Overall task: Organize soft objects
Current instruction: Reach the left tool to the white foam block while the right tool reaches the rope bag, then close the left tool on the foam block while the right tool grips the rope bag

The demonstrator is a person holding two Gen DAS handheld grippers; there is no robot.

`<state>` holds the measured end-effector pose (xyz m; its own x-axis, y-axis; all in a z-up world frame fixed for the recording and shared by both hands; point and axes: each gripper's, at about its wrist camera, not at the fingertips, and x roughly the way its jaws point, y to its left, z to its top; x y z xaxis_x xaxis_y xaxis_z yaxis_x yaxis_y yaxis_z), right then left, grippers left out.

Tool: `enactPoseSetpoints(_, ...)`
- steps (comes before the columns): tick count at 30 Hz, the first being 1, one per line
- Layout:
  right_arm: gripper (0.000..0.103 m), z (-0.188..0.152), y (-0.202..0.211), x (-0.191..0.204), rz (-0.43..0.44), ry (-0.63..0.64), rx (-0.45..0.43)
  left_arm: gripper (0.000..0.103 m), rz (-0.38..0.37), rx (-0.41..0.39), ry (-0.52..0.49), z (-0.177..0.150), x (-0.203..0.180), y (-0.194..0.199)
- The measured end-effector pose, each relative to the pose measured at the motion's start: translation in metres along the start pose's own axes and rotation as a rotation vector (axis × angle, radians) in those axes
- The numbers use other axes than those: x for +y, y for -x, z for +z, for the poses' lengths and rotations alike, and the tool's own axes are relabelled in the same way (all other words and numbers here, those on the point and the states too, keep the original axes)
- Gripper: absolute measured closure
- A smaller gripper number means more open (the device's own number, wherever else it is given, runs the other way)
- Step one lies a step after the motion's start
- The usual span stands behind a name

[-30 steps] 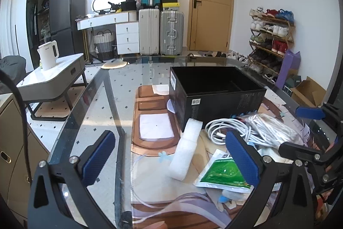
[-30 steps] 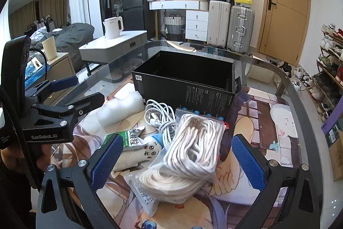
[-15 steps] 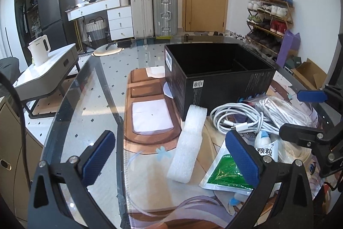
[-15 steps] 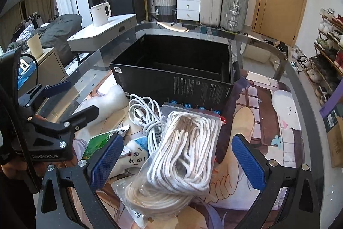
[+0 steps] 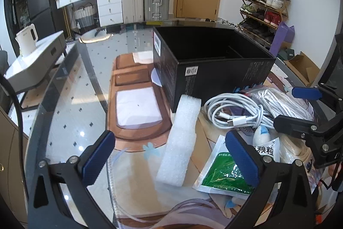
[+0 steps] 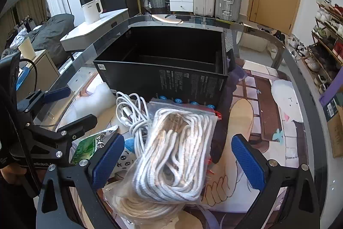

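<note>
Both spread wide and empty: left hand-held gripper (image 5: 169,153) above the white foam strip (image 5: 180,141), right hand-held gripper (image 6: 178,160) above the bagged rope (image 6: 175,156). Foam lying on the glass bench (image 5: 70,100), long axis running away toward the black box (image 5: 214,61), far end touching its near corner, nearer to the left side. Open room left of the foam; cable coil (image 5: 233,113) and green packet (image 5: 227,171) crowding its right, box mouth open just beyond.
</note>
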<state>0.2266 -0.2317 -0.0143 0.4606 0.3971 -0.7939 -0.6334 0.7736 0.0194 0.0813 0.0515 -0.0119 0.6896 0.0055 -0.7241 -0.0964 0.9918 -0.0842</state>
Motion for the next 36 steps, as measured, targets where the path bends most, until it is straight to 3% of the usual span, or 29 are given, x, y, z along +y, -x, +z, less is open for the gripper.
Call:
enactPoseSetpoints(6,0.016,-0.001,-0.007,-0.011,0.041,-0.042,0.027,0.000,-0.025,0.046,0.026,0.001,0.006,-0.008)
enactPoseSetpoints(15,0.029,-0.006,-0.008,-0.017,0.095,-0.079,0.035,0.003,-0.059,0.054,0.049,-0.001,0.012,-0.010)
enactPoseSetpoints(19,0.029,-0.007,-0.006,-0.020,0.093,-0.092,0.034,0.004,-0.052,0.065,0.041,0.000,0.010,-0.012)
enactPoseSetpoints(22,0.029,-0.009,-0.005,-0.024,0.092,-0.096,0.034,0.011,-0.054,0.069,0.035,0.001,0.010,-0.013)
enactPoseSetpoints(25,0.041,-0.010,-0.002,-0.023,0.113,-0.098,0.033,0.022,-0.057,0.065,0.031,0.001,0.009,-0.012)
enactPoseSetpoints(28,0.044,-0.012,-0.001,-0.020,0.106,-0.090,0.027,0.032,-0.063,0.060,0.030,0.001,0.009,-0.011)
enactPoseSetpoints(36,0.052,-0.017,0.005,-0.018,0.106,-0.103,0.002,0.078,-0.095,0.052,0.015,0.000,0.006,-0.007)
